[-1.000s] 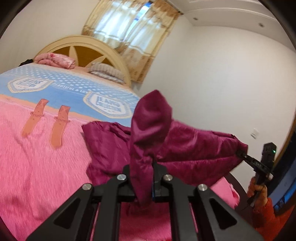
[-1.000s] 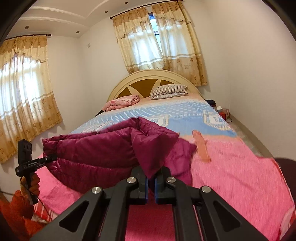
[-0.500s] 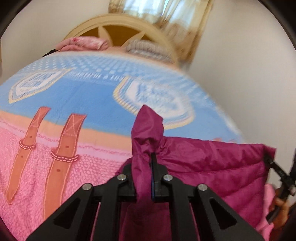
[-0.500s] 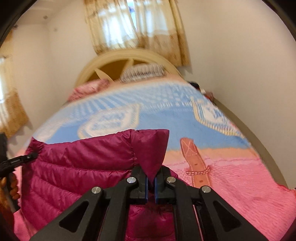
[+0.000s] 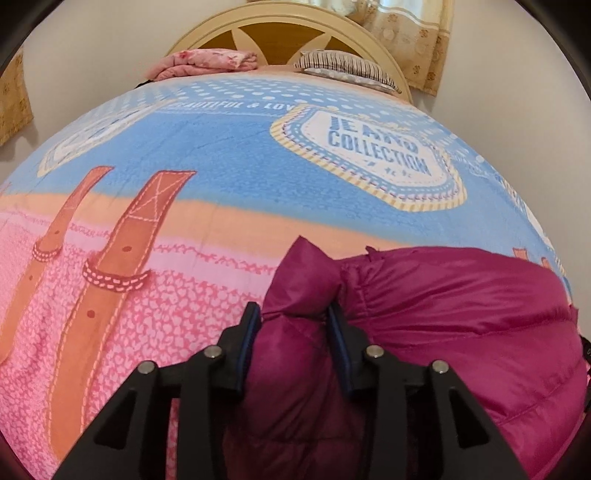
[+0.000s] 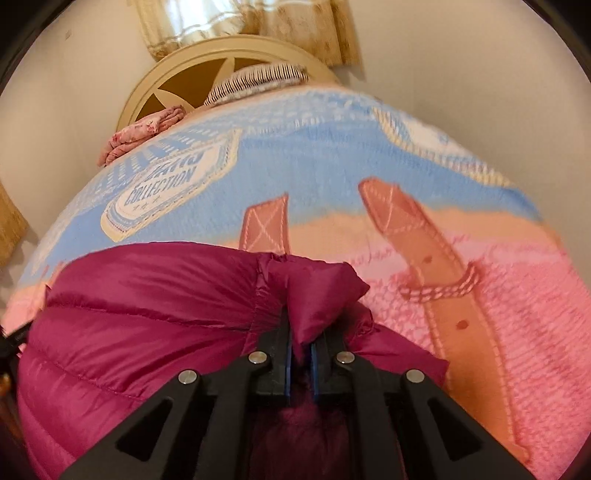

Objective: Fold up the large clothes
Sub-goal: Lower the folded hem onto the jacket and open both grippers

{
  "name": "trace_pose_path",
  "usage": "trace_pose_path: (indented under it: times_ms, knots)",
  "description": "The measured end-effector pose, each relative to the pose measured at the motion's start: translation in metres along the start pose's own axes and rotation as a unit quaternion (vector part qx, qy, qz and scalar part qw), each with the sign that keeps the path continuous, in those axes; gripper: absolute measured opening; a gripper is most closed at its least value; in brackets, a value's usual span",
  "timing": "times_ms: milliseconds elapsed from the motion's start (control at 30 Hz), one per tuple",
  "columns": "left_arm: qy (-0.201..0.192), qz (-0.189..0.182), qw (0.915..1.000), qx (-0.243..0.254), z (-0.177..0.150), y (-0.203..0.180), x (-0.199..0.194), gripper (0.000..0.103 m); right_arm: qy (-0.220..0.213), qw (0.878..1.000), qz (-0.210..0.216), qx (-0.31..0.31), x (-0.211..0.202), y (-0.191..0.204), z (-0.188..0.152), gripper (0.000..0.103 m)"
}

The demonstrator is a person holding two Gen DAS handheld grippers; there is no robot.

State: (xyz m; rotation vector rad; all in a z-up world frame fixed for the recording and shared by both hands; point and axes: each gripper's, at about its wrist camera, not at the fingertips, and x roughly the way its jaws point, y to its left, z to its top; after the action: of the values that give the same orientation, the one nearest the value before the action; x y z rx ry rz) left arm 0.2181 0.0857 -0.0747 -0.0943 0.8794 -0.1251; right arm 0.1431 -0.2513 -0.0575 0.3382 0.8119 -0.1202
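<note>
A magenta puffer jacket point(image 5: 443, 314) lies on the pink end of the bed blanket point(image 5: 184, 295), folded over on itself. In the left wrist view my left gripper point(image 5: 291, 314) points down at one corner of it. Its jaws are opening, and the puffy corner still bulges loosely between the blue pads. In the right wrist view the jacket point(image 6: 147, 302) spreads out to the left. My right gripper point(image 6: 300, 332) pinches the other corner in a narrow gap, and its jaws are just starting to part.
The blanket point(image 6: 480, 295) covers the whole bed, blue further up with printed orange straps point(image 5: 110, 277). A striped pillow point(image 5: 343, 66) and a folded pink cloth point(image 5: 207, 61) lie against the cream headboard point(image 5: 280, 22). White walls flank the bed.
Both grippers have come down and forward, carrying the jacket's corners over and laying them on the bed. The left jaws, tight on the fabric before, now stand apart.
</note>
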Motion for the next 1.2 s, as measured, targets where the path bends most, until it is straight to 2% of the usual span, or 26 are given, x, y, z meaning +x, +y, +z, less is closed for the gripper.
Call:
trace_pose_path:
  times_ms: [267,300,333,367,400,467,567,667,733,800,900,1000,1200]
  knots:
    - [0.002,0.006,1.0,0.003,0.001,-0.003,0.001,0.042,0.007,0.991,0.082,0.104,-0.003,-0.035,0.0,0.007]
    - [0.002,0.006,1.0,0.002,0.001,-0.003,0.001,0.042,0.0,0.991,0.065,0.118,-0.015,-0.04,0.003,0.007]
    - [0.002,0.006,1.0,0.002,0.001,-0.003,0.001,0.042,-0.025,0.991,0.032,0.125,-0.032,-0.042,0.005,0.007]
    - [0.002,0.007,1.0,0.003,0.001,-0.003,0.002,0.042,-0.076,0.989,-0.019,0.128,-0.061,-0.042,0.006,0.007]
    - [0.002,0.01,0.9999,0.005,0.001,-0.004,0.001,0.042,-0.121,0.984,-0.046,0.119,-0.088,-0.037,0.007,0.007]
    - [0.001,0.015,0.9998,0.009,0.001,-0.006,0.002,0.043,-0.14,0.987,-0.032,0.074,-0.112,-0.012,0.01,0.007]
    - [0.001,0.022,0.9997,0.013,0.002,-0.008,0.003,0.043,-0.1,0.995,0.024,0.001,-0.108,0.048,0.006,0.007]
    - [-0.001,0.03,0.9994,0.016,0.001,-0.009,0.002,0.044,-0.057,0.994,0.088,-0.036,-0.081,0.109,-0.001,0.007]
    - [-0.001,0.037,0.9991,0.02,0.001,-0.011,0.002,0.045,-0.031,0.993,0.093,-0.063,-0.054,0.147,-0.008,0.007]
    - [-0.001,0.043,0.9988,0.023,0.001,-0.012,0.003,0.046,-0.011,0.994,0.081,-0.076,-0.033,0.167,-0.014,0.007]
    - [-0.001,0.036,0.9992,0.017,0.001,-0.009,0.003,0.046,0.009,0.995,0.074,-0.072,-0.007,0.172,-0.026,0.007]
    - [-0.001,0.029,0.9995,0.01,0.001,-0.007,0.003,0.046,0.013,0.995,0.083,-0.053,0.014,0.156,-0.035,0.007]
    - [-0.001,0.035,0.9993,0.014,0.001,-0.009,0.004,0.047,0.028,0.994,0.104,-0.025,0.027,0.142,-0.037,0.006]
